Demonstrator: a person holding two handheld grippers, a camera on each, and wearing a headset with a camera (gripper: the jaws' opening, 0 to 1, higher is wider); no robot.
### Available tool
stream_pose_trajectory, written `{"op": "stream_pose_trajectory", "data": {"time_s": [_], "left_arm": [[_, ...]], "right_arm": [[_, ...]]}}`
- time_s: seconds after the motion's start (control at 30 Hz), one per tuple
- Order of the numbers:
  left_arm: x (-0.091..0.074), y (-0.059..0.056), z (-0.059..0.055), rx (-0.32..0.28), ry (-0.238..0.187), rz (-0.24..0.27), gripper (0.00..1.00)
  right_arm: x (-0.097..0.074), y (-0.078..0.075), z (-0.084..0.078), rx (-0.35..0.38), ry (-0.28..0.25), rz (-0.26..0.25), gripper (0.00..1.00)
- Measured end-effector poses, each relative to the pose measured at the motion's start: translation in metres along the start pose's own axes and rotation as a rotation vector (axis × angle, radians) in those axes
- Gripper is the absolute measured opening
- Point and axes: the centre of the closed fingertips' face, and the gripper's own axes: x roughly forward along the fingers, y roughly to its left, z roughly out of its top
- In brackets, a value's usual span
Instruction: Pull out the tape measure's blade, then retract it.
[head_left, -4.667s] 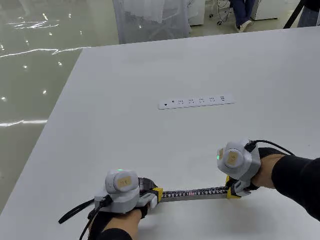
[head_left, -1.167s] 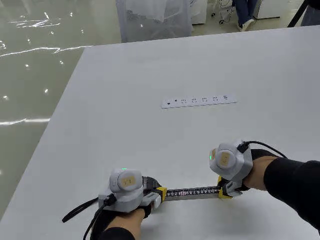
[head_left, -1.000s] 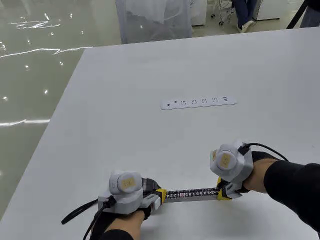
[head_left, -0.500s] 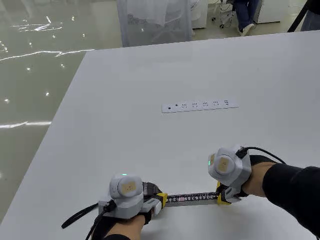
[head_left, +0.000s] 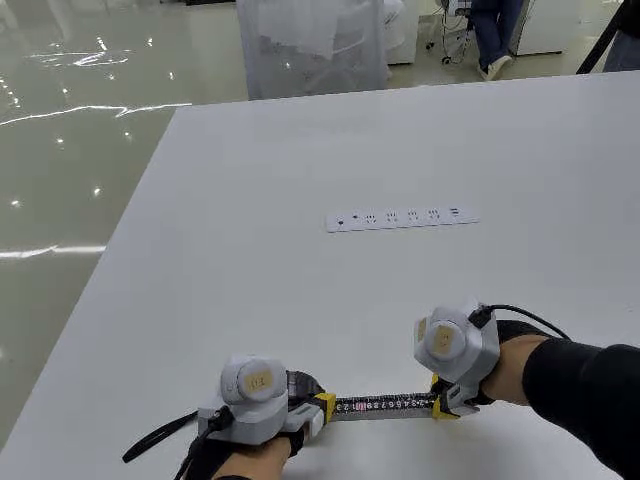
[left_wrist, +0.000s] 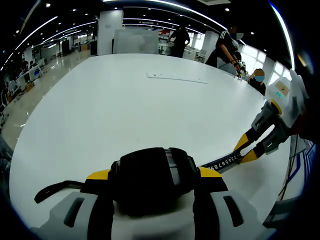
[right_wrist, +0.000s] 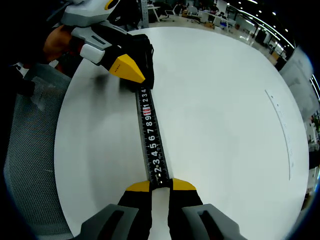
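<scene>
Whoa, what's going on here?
A person is working a tape measure with a tool in each hand. The left tool grips the black case, and the right tool pinches the end of the blade. Some blade is stretched out between them across the white table.

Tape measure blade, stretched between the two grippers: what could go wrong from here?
1. The right gripper pinches only the very tip of the black numbered blade; it could slip out and snap back into the black tape measure case.
2. The left gripper holds that case close to the near edge of the white table, so a jerk might drop it.
</scene>
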Motion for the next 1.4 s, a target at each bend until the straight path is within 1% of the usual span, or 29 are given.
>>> {"op": "stream_pose_trajectory", "data": {"time_s": [0.47, 0.53, 1.4], "left_arm": [[0.000, 0.000, 0.000, 0.000, -0.001, 0.000, 0.59], [0.000, 0.000, 0.000, -0.002, 0.000, 0.001, 0.59], [0.000, 0.000, 0.000, 0.000, -0.001, 0.000, 0.59]], "right_arm": [[0.001, 0.002, 0.003, 0.002, 0.008, -0.001, 0.06], [0.001, 0.002, 0.004, -0.010, 0.011, -0.004, 0.06], [0.004, 0.003, 0.011, -0.031, 0.010, 0.004, 0.06]]}}
